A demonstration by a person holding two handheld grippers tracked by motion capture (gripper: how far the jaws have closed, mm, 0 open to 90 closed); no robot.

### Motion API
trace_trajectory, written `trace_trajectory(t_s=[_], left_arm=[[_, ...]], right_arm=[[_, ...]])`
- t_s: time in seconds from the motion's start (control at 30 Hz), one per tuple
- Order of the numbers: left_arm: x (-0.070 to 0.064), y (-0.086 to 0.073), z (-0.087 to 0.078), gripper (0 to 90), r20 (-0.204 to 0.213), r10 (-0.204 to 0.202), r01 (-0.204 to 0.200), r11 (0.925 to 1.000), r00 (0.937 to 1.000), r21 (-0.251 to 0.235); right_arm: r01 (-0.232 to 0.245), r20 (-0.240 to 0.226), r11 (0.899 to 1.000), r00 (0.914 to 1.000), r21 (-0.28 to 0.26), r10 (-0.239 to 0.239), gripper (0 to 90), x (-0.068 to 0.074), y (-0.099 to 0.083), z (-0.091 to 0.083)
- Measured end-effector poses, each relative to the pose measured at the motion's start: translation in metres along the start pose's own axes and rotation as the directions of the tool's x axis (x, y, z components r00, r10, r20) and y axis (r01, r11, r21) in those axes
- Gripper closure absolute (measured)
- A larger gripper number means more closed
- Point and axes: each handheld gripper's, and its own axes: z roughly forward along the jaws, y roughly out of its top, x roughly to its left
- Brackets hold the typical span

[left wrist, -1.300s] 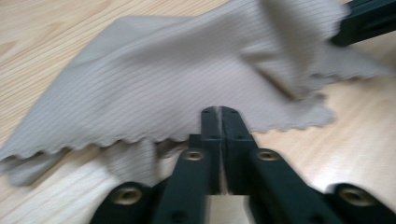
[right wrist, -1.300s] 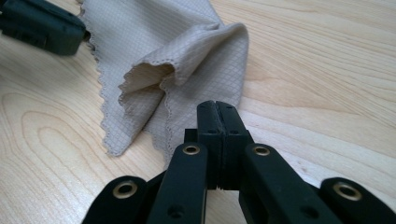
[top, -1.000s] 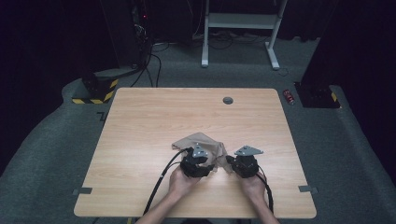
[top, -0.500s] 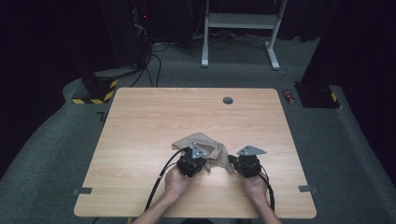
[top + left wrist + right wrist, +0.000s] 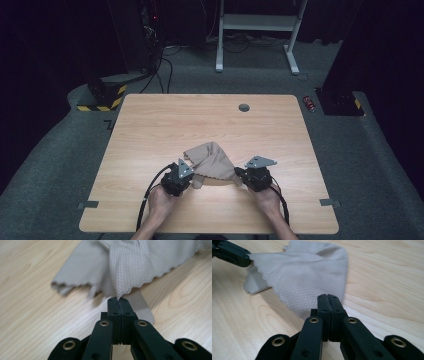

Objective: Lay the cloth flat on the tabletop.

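The cloth [image 5: 212, 162] stretches between the 2 grippers, left gripper [image 5: 192, 176] and right gripper [image 5: 240, 175] each pinching a corner.

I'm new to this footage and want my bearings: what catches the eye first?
A beige cloth lies bunched near the front of the wooden table, pinched at both ends. The left gripper is shut on its scalloped edge, and the right gripper is shut on the other corner.

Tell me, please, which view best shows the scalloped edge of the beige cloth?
The right gripper view: the cloth hangs spread, its scalloped edge running clearly across. The left gripper view shows a blurrier stretch of it; the high view shows a small bunched shape.
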Motion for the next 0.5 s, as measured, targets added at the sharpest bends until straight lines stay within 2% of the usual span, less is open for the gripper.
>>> trace_trajectory(t_s=[0.03,0.07,0.17,0.2,0.23,0.27,0.33,0.37,0.43,0.5], left_arm=[[0.002,-0.005,-0.001,89.2,-0.006,-0.01,0.01,0.9999,0.9999,0.005],[0.003,-0.007,-0.001,88.8,-0.004,-0.011,0.011,0.9999,0.9999,0.01],[0.006,-0.015,-0.002,85.4,0.001,-0.032,0.032,0.9995,0.9995,0.007],[0.008,-0.017,-0.002,83.2,0.009,-0.046,0.046,0.9989,0.9989,0.003],[0.009,-0.019,-0.003,83.2,0.021,-0.065,0.065,0.9978,0.9976,-0.007],[0.011,-0.021,-0.003,77.4,0.033,-0.097,0.098,0.9947,0.9947,-0.03],[0.012,-0.022,-0.004,74.0,0.044,-0.109,0.111,0.993,0.993,-0.041],[0.011,-0.023,-0.003,65.9,0.061,-0.125,0.128,0.99,0.9904,-0.059],[0.01,-0.023,-0.002,63.1,0.064,-0.127,0.131,0.9896,0.9898,-0.059],[0.007,-0.023,0.0,56.6,0.059,-0.121,0.124,0.9905,0.9909,-0.058]], right_arm=[[-0.001,-0.018,1.0,0.9998,0.004,0.001,88.1,0.001,0.0,0.002],[0.0,-0.038,1.0,0.9993,0.008,0.0,83.0,0.003,-0.001,0.005],[0.0,-0.026,1.0,0.9997,0.01,0.0,79.4,0.004,-0.002,0.006],[-0.023,-0.014,1.0,0.9996,0.006,0.023,77.4,0.0,-0.004,0.004],[-0.023,-0.014,1.0,0.9996,0.006,0.023,77.4,0.0,-0.004,0.004],[-0.048,0.005,0.999,0.9988,0.005,0.048,76.3,-0.005,-0.006,0.002],[-0.058,0.015,0.998,0.9982,0.008,0.057,75.9,-0.008,-0.007,0.001],[-0.071,0.033,0.997,0.997,0.025,0.07,74.3,-0.012,-0.01,0.001],[-0.082,0.037,0.996,0.996,0.04,0.081,73.0,-0.013,-0.011,0.001],[-0.088,0.035,0.995,0.9957,0.055,0.086,71.0,-0.013,-0.013,0.003]])
